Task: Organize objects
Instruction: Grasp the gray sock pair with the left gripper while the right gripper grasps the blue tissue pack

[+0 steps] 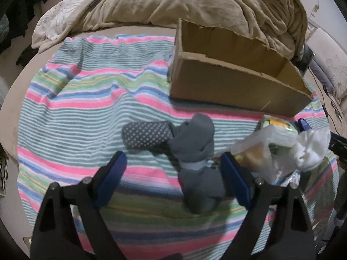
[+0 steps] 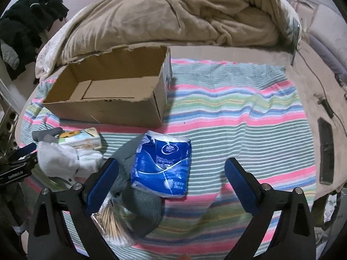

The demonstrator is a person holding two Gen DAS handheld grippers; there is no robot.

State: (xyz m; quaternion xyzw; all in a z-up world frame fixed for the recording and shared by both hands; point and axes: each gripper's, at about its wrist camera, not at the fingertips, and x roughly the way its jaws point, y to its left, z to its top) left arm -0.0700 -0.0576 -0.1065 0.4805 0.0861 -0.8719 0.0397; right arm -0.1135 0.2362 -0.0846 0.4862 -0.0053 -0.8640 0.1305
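The open brown box is matt corrugated cardboard with ragged torn edges. The blue tissue pack wears glossy crinkled plastic, while the grey socks are soft knit cloth on a striped woven towel.

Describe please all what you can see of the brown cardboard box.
The brown cardboard box is an open, long rectangular carton of plain corrugated board. Its top edges look torn and ragged. One end panel carries white and blue print. Inside, only its bare floor flaps show. It sits upright on the striped towel, in front of the tan blanket.
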